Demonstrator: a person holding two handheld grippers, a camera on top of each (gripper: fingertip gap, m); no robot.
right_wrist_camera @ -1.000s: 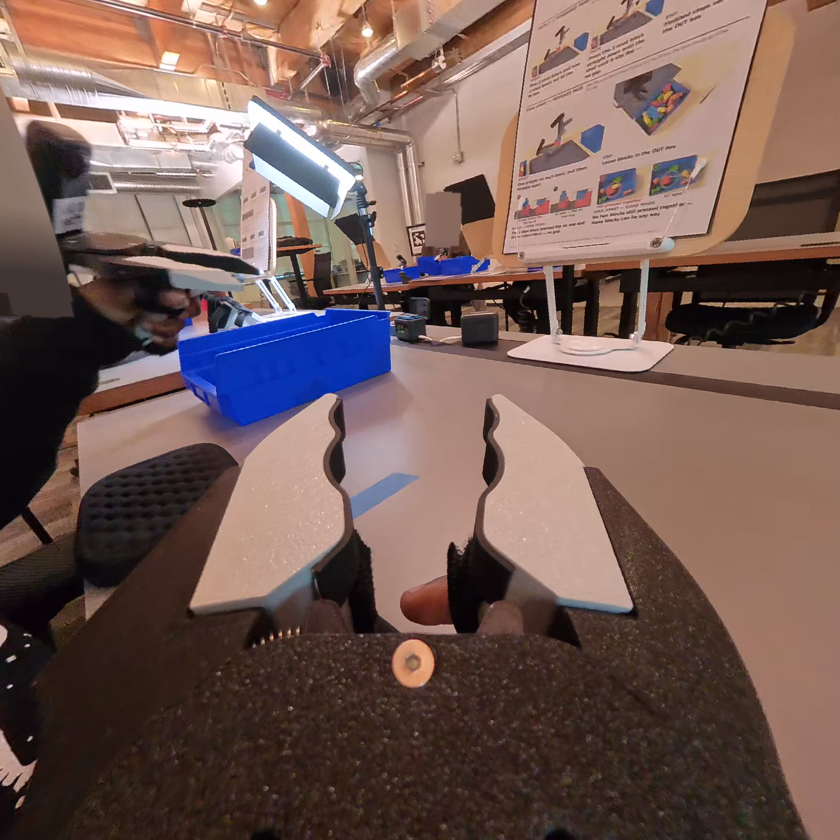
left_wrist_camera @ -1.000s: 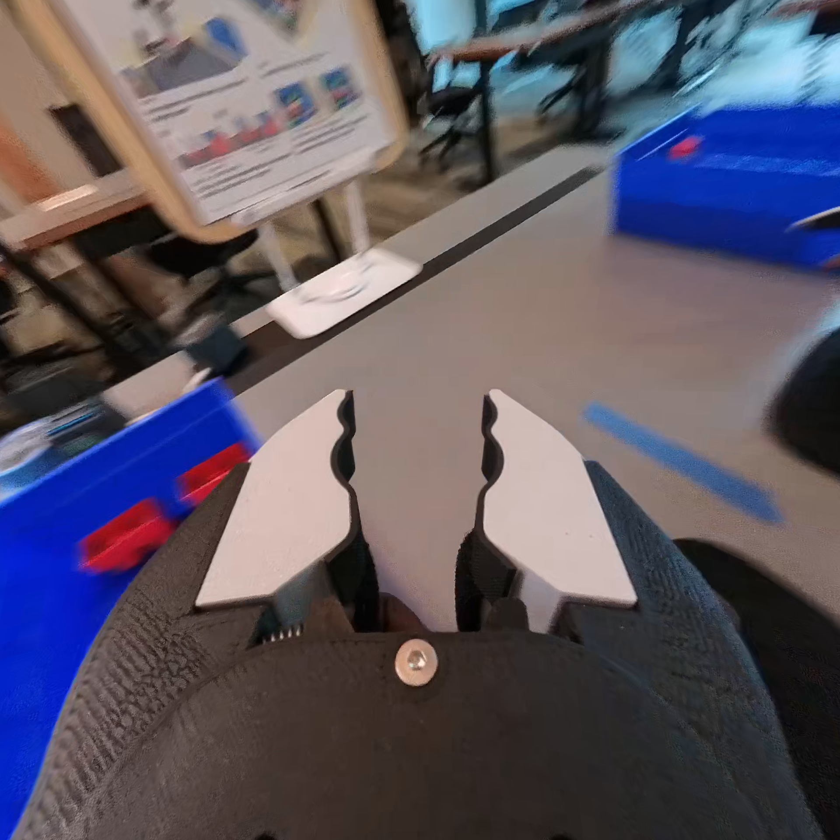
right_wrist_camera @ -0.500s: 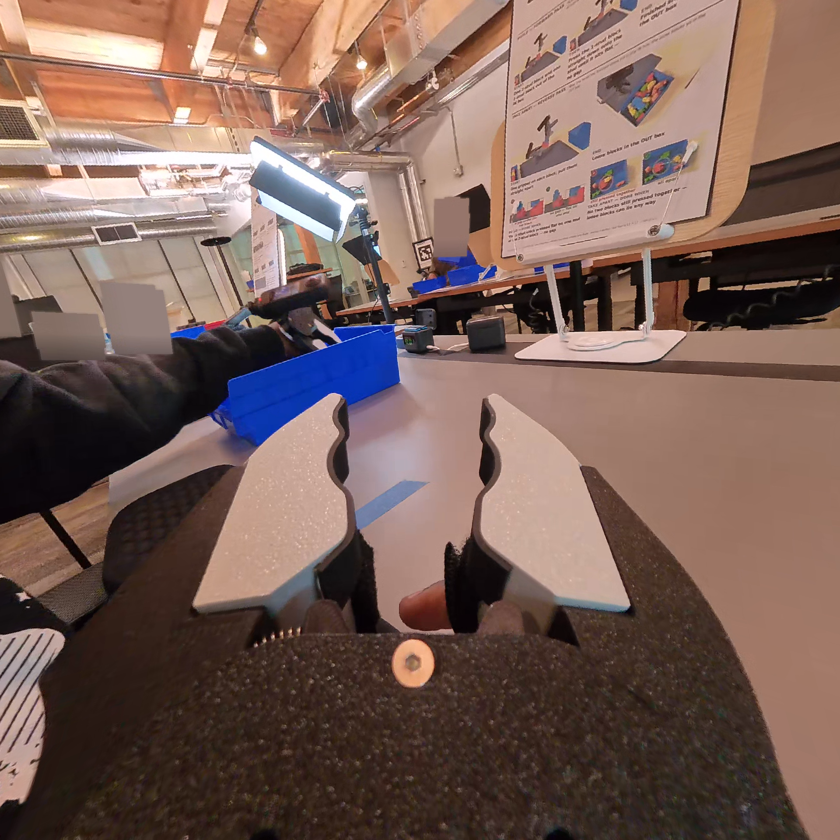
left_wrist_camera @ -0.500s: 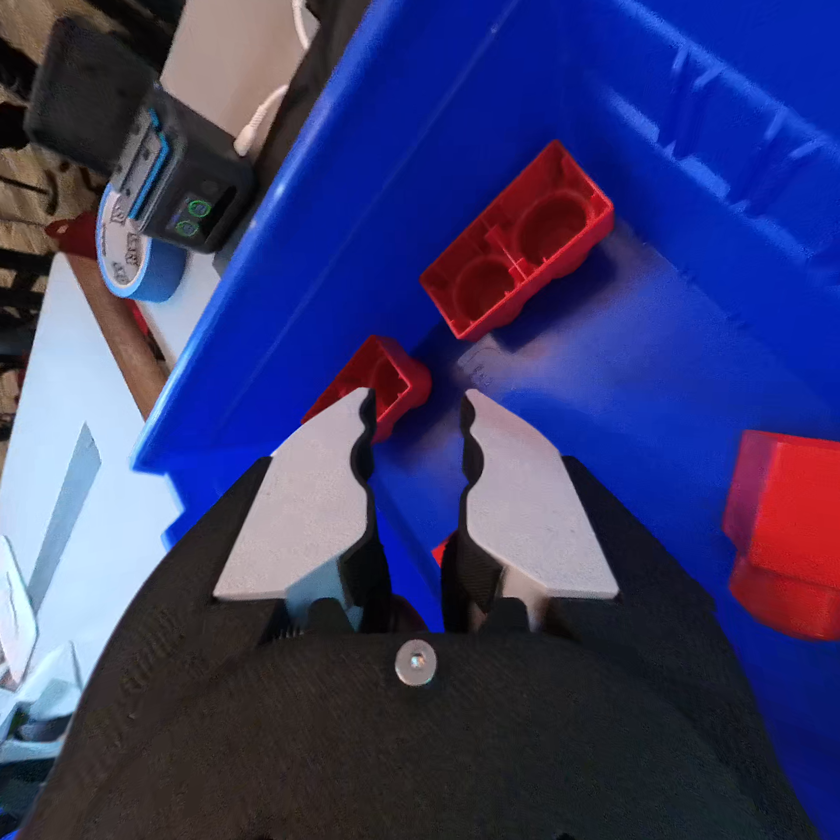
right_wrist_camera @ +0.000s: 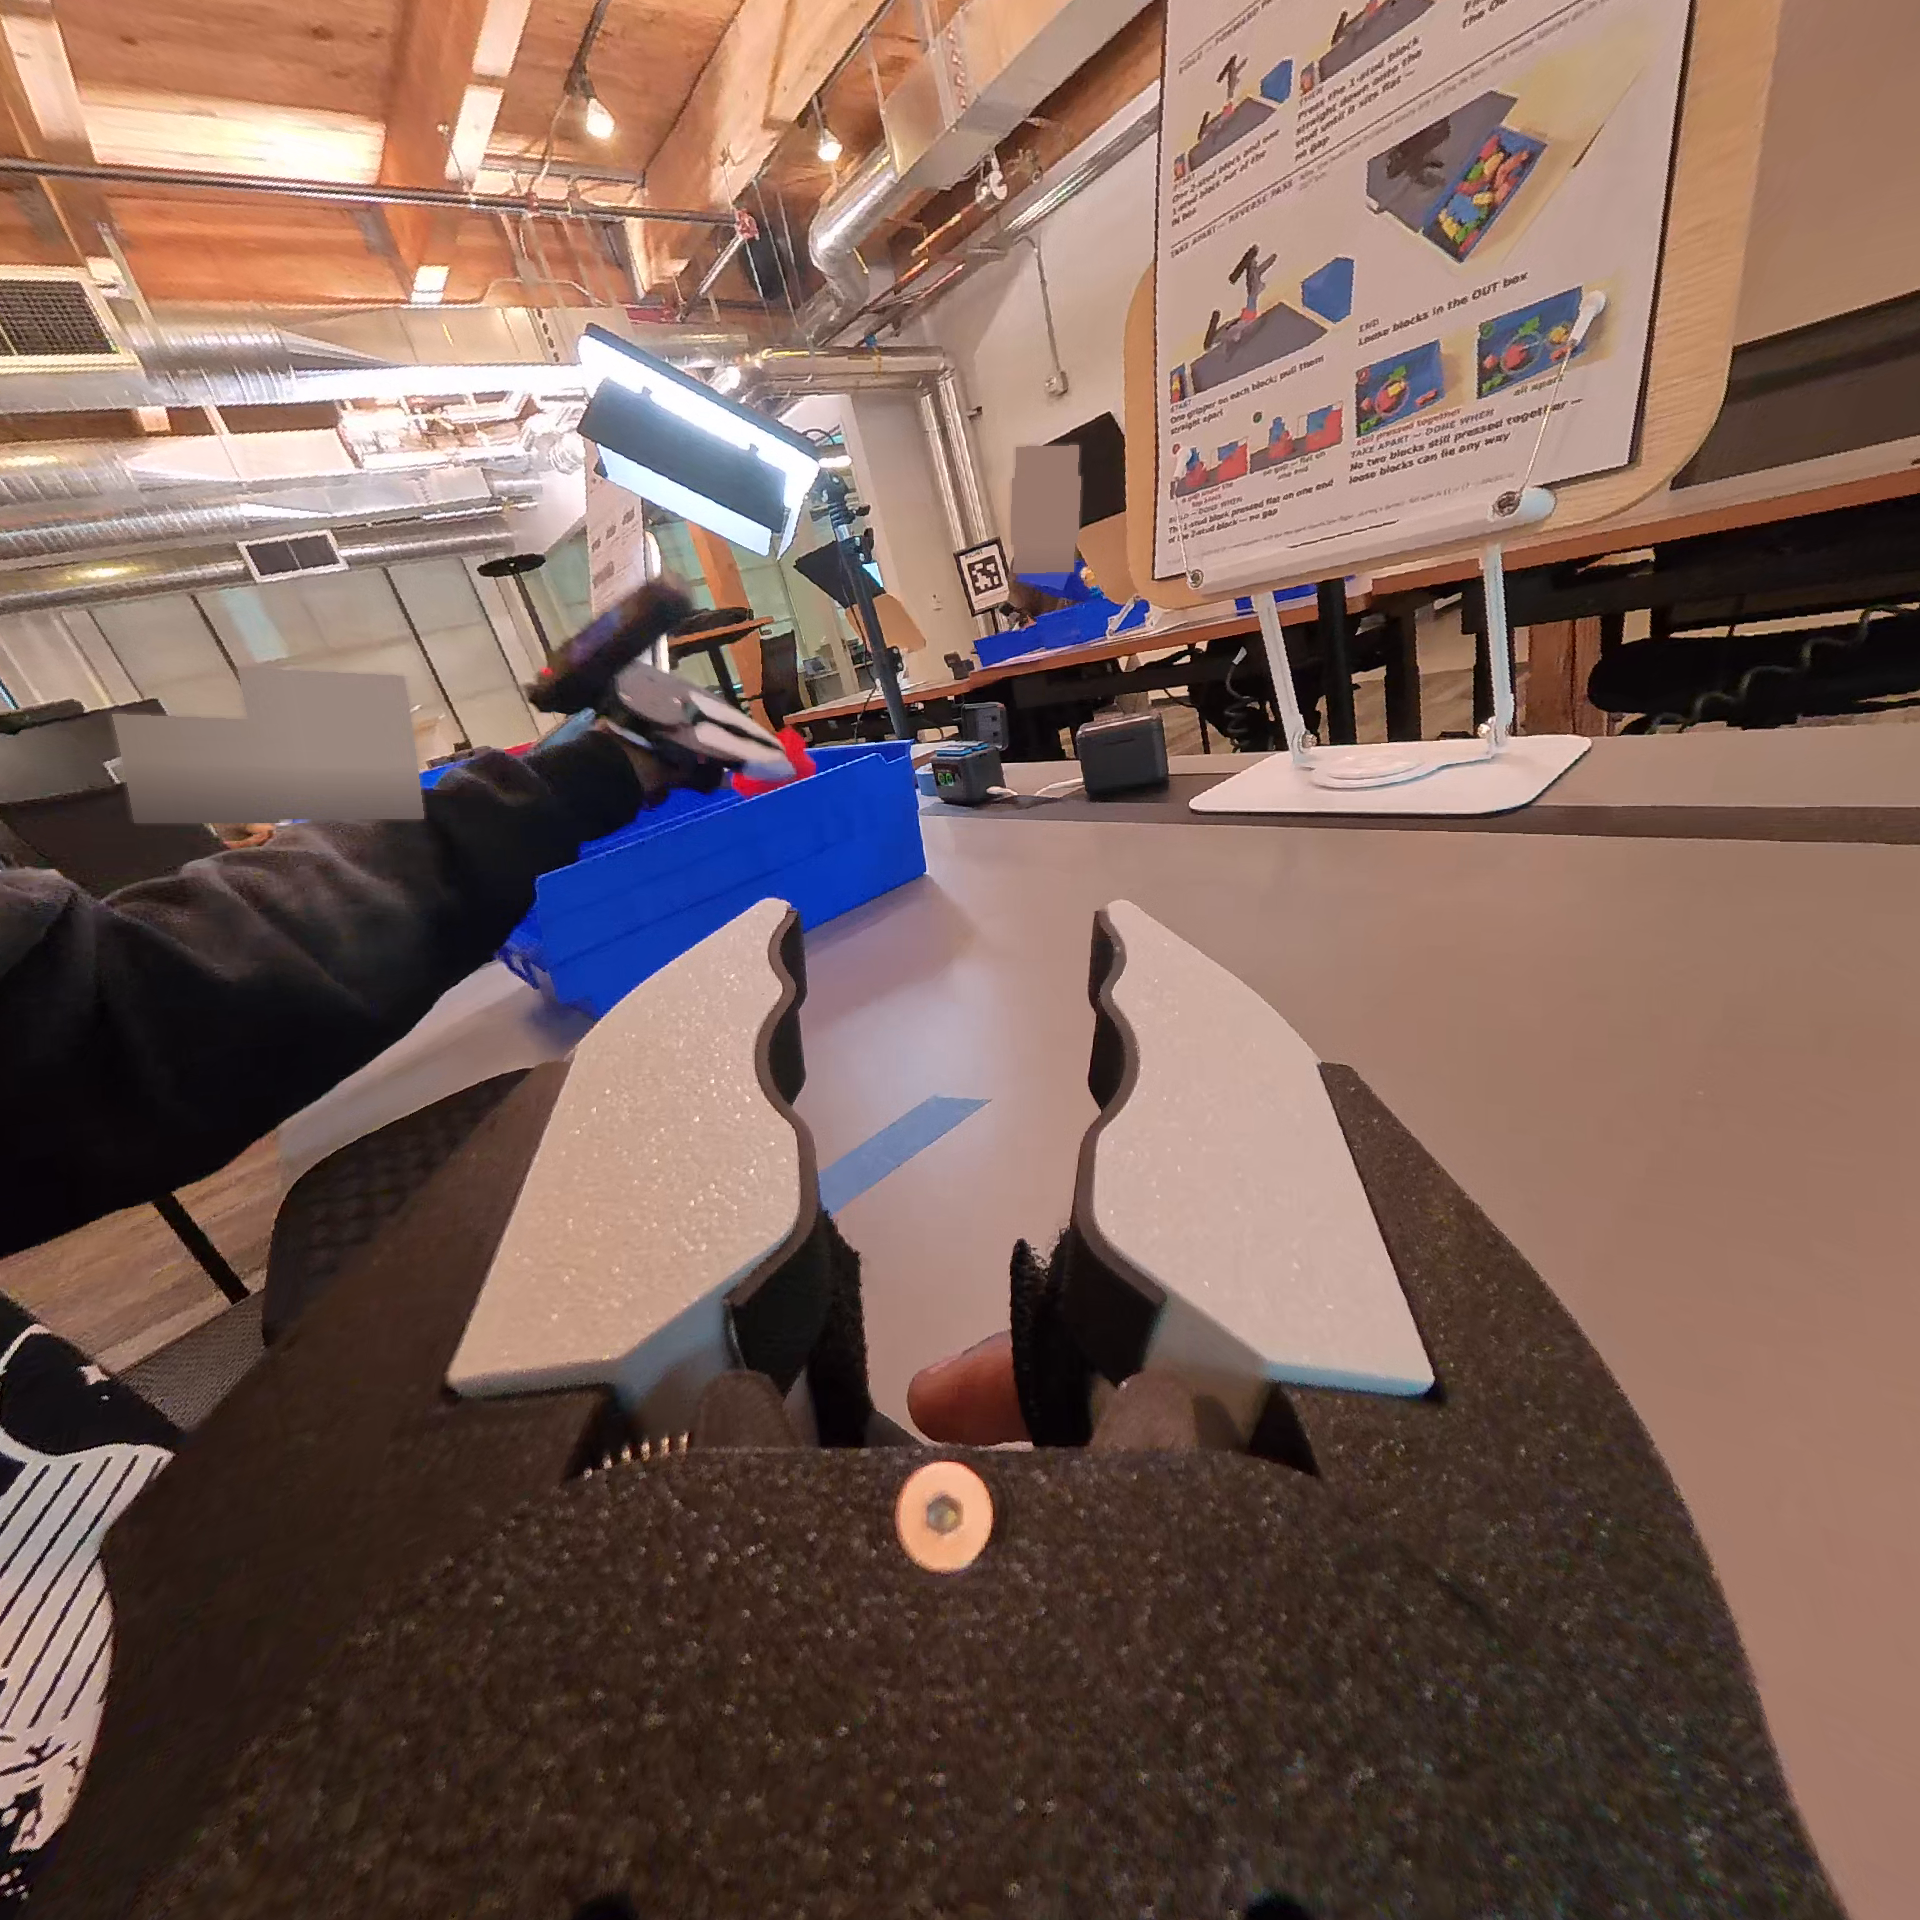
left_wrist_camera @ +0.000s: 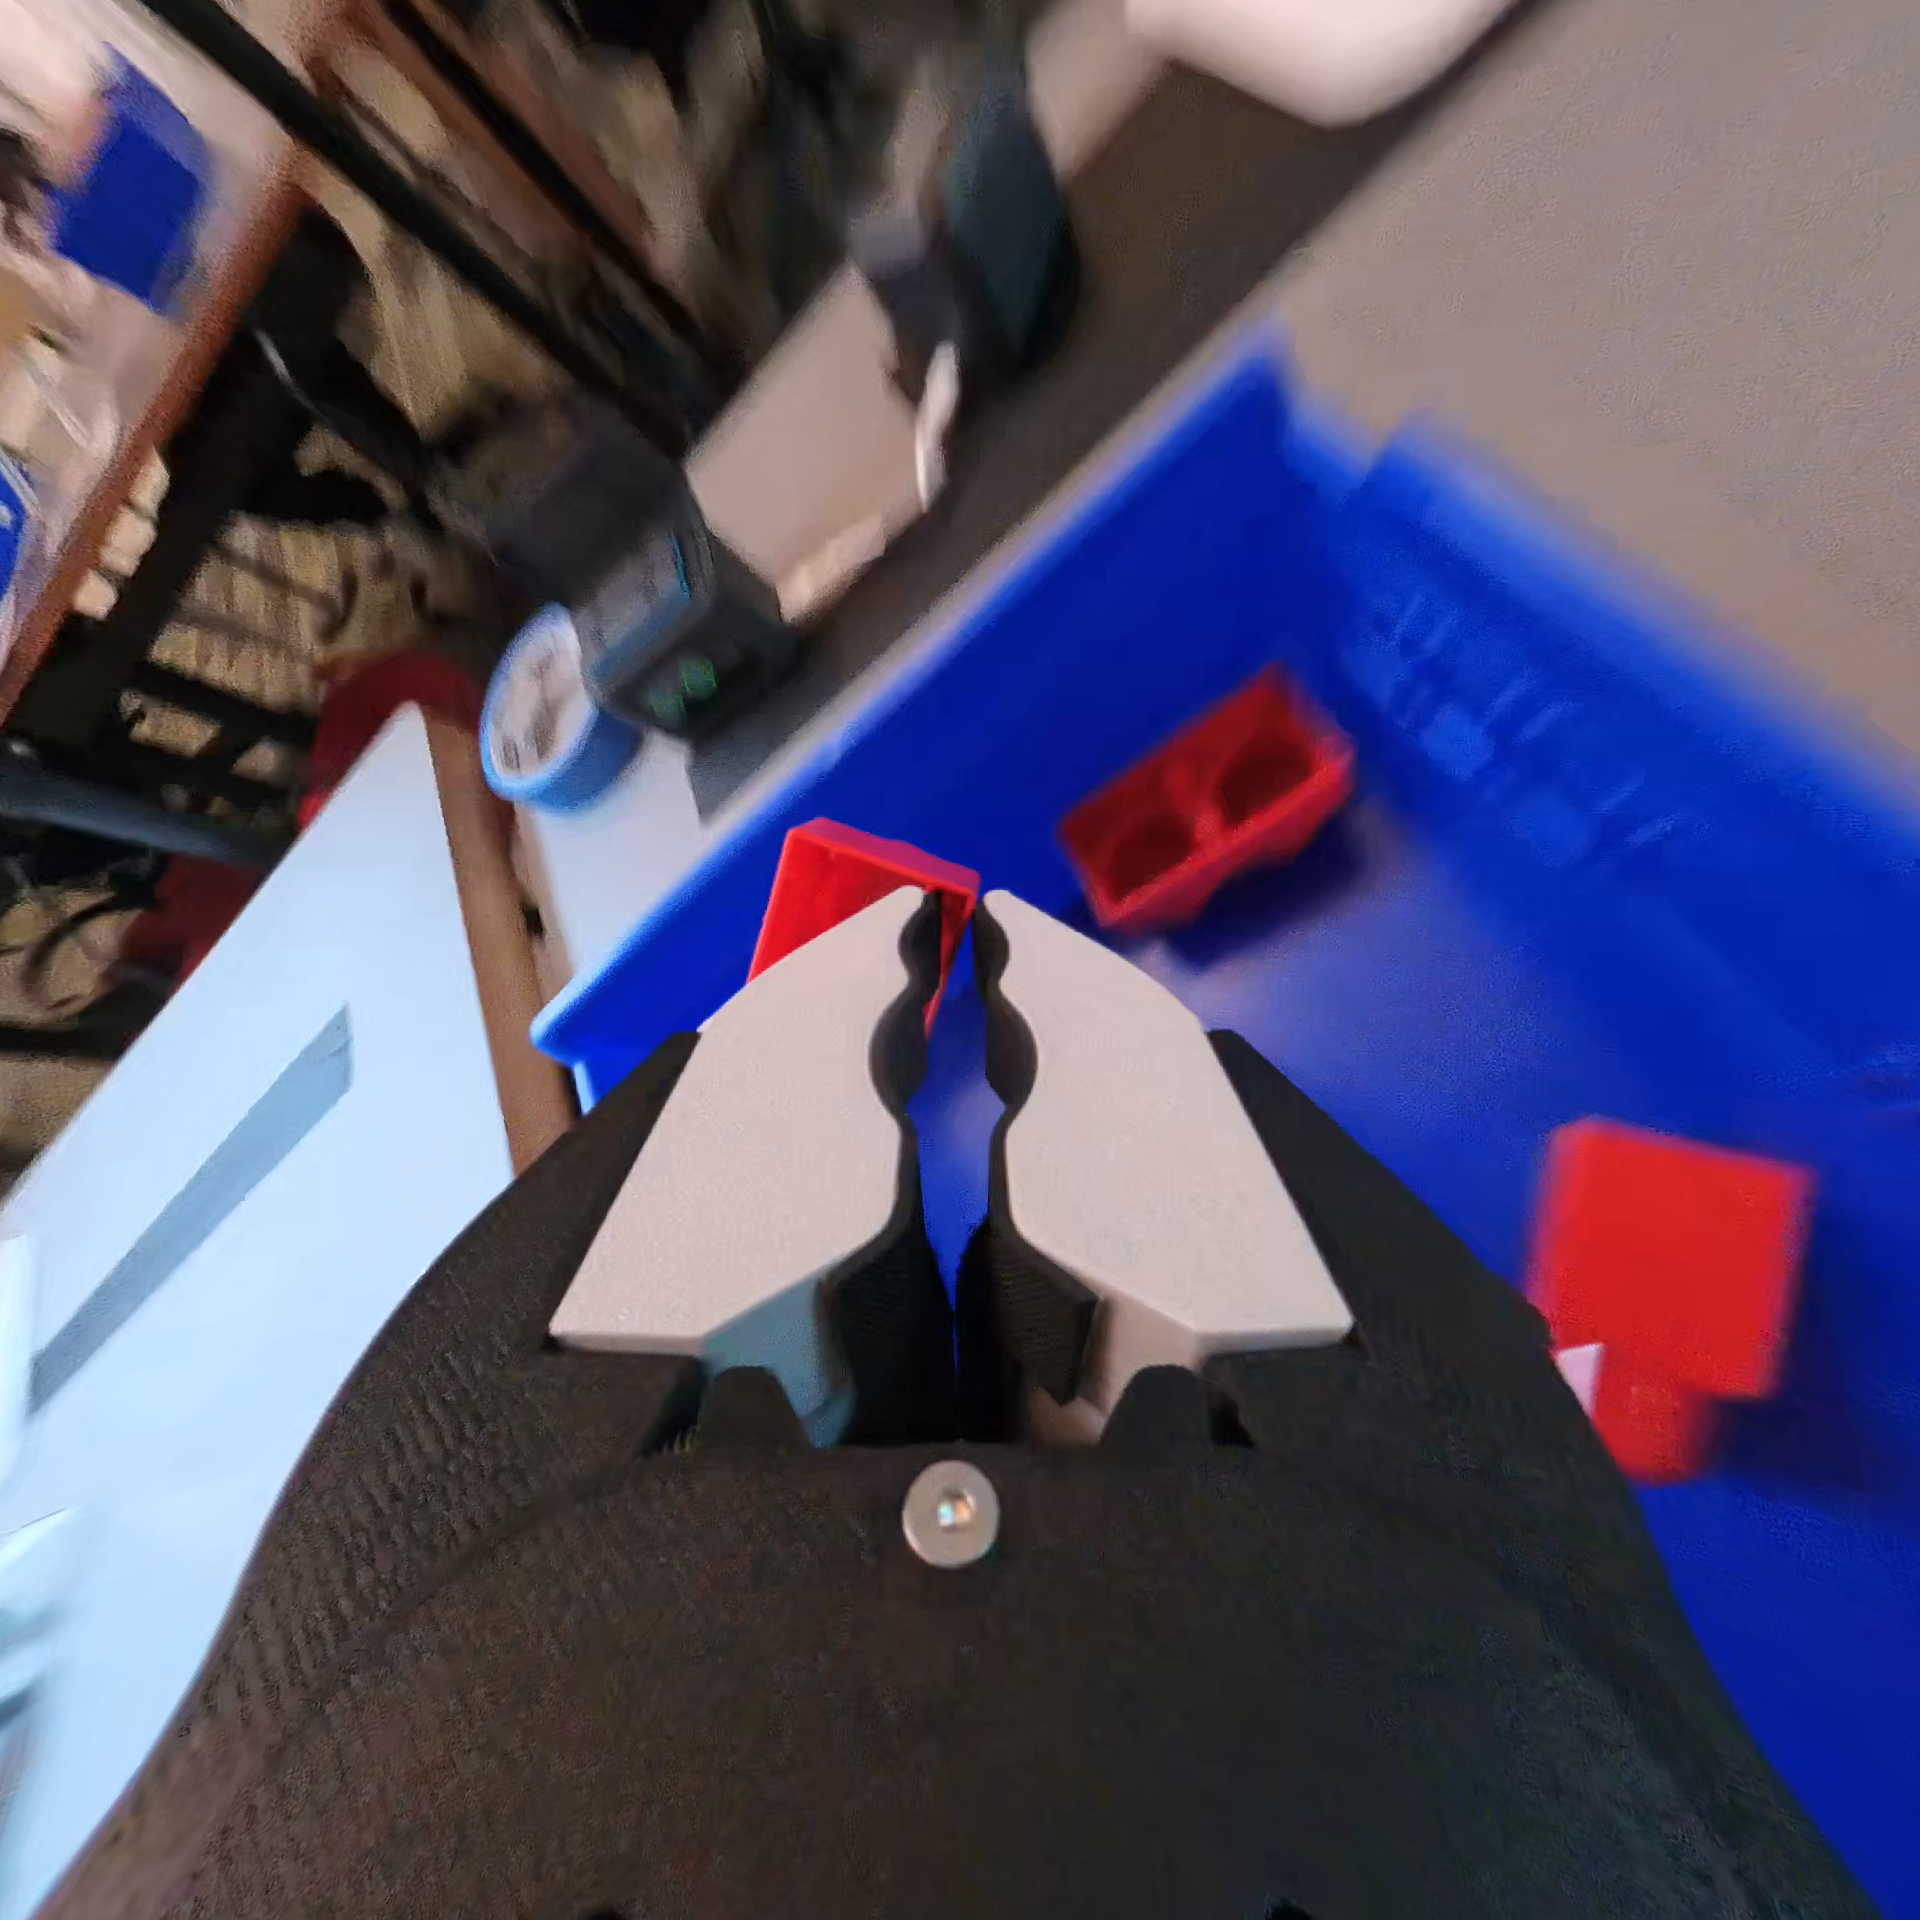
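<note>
Your left gripper (left_wrist_camera: 951, 914) has closed, clamping a red block's (left_wrist_camera: 831, 883) thin wall.
Hollow block above blue bin (left_wrist_camera: 1039, 665); right gripper (right_wrist_camera: 945, 935) gapes over grey table (right_wrist_camera: 1455, 987) beside it.

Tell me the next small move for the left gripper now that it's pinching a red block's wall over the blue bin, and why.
Probably lift it straight up a little, slowly. The left gripper is shut on only a thin wall of the red block, which hangs just above the blue bin rim. The right gripper waits open over the table.
</note>
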